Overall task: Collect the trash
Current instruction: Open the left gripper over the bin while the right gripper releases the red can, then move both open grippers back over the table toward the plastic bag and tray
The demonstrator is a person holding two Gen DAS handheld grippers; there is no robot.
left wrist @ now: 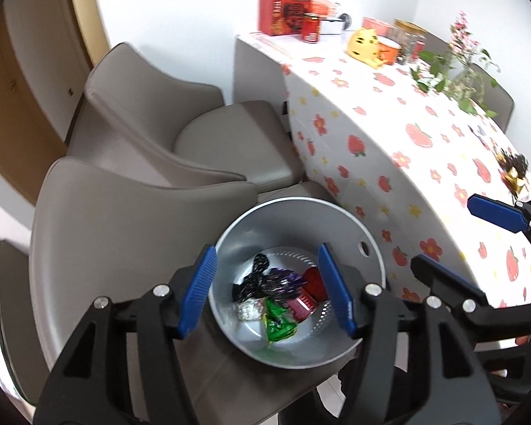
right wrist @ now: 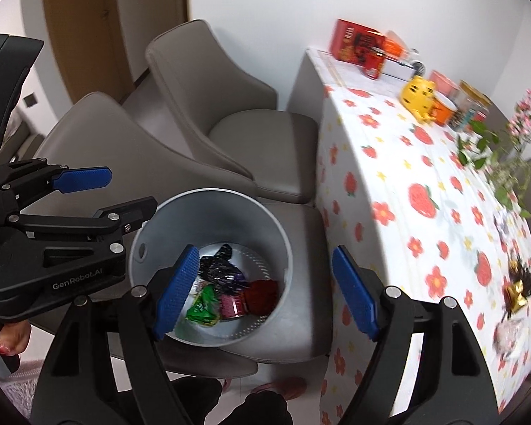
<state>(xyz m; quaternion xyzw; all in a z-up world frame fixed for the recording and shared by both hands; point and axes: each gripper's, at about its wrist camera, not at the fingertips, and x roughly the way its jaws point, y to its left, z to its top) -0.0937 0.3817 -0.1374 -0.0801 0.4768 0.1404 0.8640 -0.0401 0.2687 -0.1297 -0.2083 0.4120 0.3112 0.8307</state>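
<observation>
Bin [left wrist: 336, 219] sits on seat of the near chair [left wrist: 124, 219], just left of the desk [left wrist: 389, 134] edge. In the bin, at bottom: a heap of wrappers [left wrist: 279, 294], all touching. 2nd chair [left wrist: 152, 113] stands behind the 1st, also beside the desk. At the desk's far end, by the wall: boxes [left wrist: 279, 16], a can [left wrist: 311, 26], a toy cat [left wrist: 363, 44], w/ cups and a jar [left wrist: 409, 39] right of it. Plant [left wrist: 460, 67] further right along the desk. More wrappers [right wrist: 518, 283] on the desk's near right part. Left claw [left wrist: 267, 290] hangs over the bin; right claw [right wrist: 265, 290] over bin rim and seat, w/ the left one to its left.
</observation>
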